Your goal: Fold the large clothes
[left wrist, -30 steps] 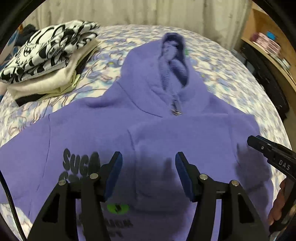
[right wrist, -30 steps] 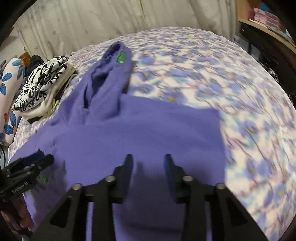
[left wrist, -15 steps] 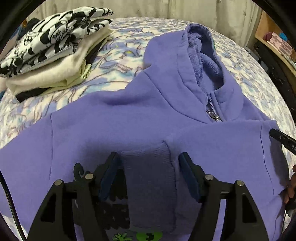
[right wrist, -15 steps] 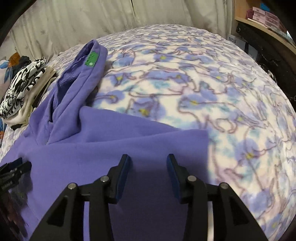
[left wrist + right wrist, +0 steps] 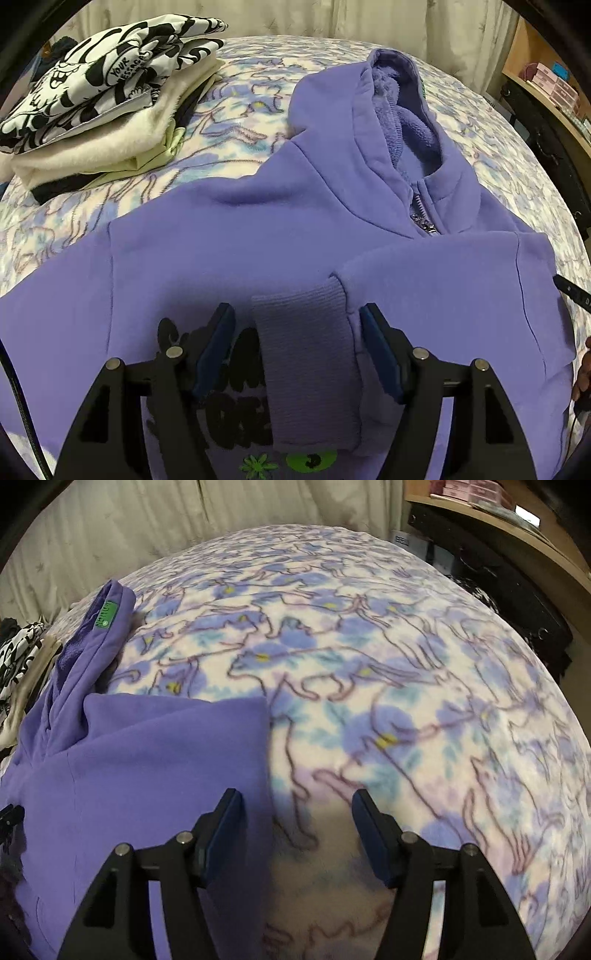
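So we've got both tools angled steeply down over the bed (image 5: 369,686). Our left hand-held gripper (image 5: 297,345) sits released, pads either side of the ribbed cuff (image 5: 306,354) on the fleecy purple hoodie (image 5: 229,240), not pinching. Our right hand-held gripper (image 5: 295,821) is opening, straddling the hoodie's straight side edge, nothing pinched. Plenty of bare floral blanket to the right; folded clothes (image 5: 107,96) stacked at far left.

"YOUR MESSAGE" on b&w folded top (image 5: 110,70).
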The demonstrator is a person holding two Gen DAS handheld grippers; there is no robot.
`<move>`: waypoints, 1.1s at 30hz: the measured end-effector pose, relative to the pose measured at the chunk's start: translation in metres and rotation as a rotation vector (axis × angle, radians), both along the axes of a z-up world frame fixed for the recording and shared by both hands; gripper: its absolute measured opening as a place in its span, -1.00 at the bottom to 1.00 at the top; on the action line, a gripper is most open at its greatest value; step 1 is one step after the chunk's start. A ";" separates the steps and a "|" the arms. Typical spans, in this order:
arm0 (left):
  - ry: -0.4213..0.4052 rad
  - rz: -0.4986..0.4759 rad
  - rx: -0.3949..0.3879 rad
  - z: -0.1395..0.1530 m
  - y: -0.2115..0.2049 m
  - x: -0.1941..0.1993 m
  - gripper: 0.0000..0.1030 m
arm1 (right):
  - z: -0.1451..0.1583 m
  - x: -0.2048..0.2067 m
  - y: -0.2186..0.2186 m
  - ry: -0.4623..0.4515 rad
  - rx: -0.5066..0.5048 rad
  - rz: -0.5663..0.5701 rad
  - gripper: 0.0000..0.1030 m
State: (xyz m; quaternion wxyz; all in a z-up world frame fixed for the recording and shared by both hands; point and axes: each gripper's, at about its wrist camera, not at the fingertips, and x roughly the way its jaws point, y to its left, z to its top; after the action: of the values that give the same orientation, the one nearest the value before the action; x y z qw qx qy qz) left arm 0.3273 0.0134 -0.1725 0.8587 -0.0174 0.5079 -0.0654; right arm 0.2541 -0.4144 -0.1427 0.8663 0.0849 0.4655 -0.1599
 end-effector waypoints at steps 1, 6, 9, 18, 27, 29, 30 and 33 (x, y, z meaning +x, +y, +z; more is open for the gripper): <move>-0.002 0.005 0.007 0.003 0.000 -0.003 0.34 | 0.001 -0.003 0.000 -0.001 0.008 -0.007 0.21; -0.012 0.008 0.051 0.018 0.000 -0.020 0.34 | 0.010 -0.023 0.008 -0.003 0.024 -0.037 0.21; -0.003 0.017 0.047 0.025 0.001 -0.035 0.34 | 0.015 -0.036 0.017 -0.009 0.019 -0.036 0.21; 0.004 0.052 0.043 0.037 0.001 -0.097 0.35 | 0.020 -0.097 0.048 -0.008 0.064 -0.019 0.21; -0.015 0.110 0.051 0.055 0.019 -0.169 0.35 | 0.023 -0.153 0.096 -0.019 0.138 0.020 0.21; -0.010 0.128 0.046 0.057 0.028 -0.185 0.35 | 0.024 -0.162 0.108 -0.023 0.156 0.038 0.21; -0.011 0.132 0.046 0.057 0.032 -0.189 0.35 | 0.025 -0.165 0.113 -0.023 0.160 0.049 0.21; -0.024 0.150 0.063 0.064 0.047 -0.207 0.35 | 0.028 -0.171 0.137 -0.016 0.151 0.101 0.21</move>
State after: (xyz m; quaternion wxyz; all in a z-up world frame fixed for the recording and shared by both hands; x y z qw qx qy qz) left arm 0.1203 0.0607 -0.1086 0.8674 -0.0273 0.4966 0.0149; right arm 0.0833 -0.2776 -0.1149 0.8680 0.1278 0.4732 -0.0796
